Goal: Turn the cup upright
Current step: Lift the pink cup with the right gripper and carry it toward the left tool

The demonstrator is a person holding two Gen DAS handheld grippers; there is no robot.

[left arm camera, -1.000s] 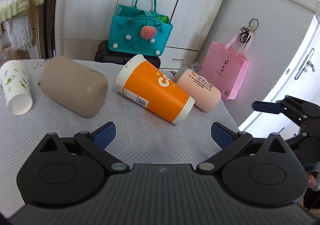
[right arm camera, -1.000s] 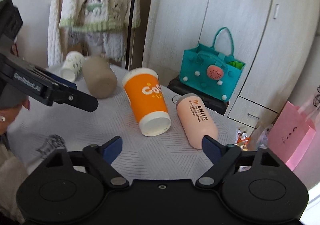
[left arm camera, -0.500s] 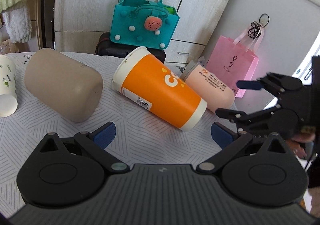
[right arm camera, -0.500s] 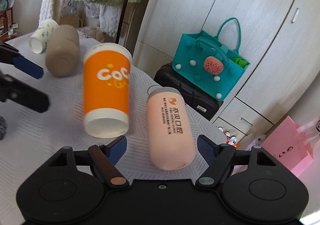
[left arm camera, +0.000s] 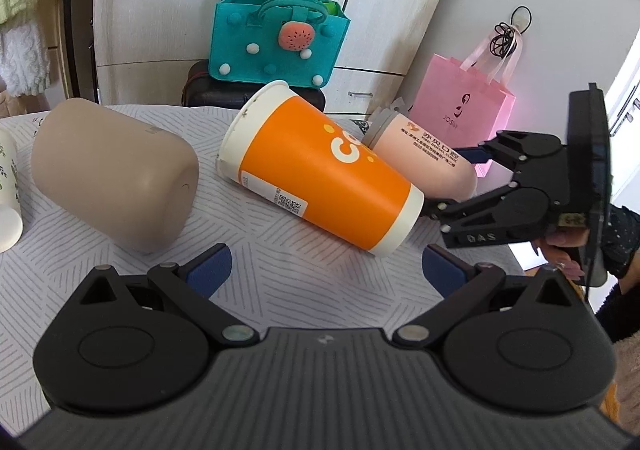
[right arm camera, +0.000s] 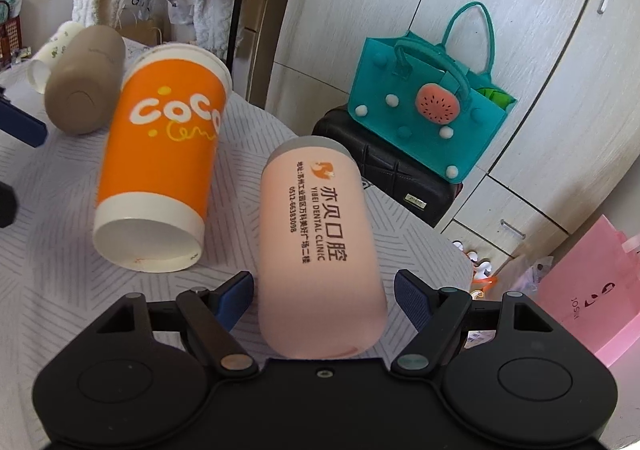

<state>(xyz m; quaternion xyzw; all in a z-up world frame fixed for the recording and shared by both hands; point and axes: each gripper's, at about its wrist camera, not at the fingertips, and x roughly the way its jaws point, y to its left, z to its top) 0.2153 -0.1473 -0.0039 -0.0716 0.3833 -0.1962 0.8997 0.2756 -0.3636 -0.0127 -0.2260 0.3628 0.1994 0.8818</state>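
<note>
Several cups lie on their sides on the patterned white table (left arm camera: 280,290). A pink cup (right arm camera: 320,242) with dark lettering lies between the open fingers of my right gripper (right arm camera: 323,296), its base end nearest the camera; the pads stand apart from its sides. It also shows in the left wrist view (left arm camera: 424,161), with the right gripper (left arm camera: 460,185) around its end. An orange and white cup (left arm camera: 320,177) lies beside it (right arm camera: 160,153). My left gripper (left arm camera: 324,270) is open and empty, hovering in front of the orange cup.
A beige cup (left arm camera: 112,177) and a white cup with green leaves (left arm camera: 8,193) lie at the left. A teal bag (left arm camera: 280,37) on a black case and a pink bag (left arm camera: 460,105) stand beyond the table by the cupboards. The table's right edge is close to the pink cup.
My right gripper has moved in from the right until its open fingers straddle the pink cup. My left gripper has drifted forward toward the orange cup.
</note>
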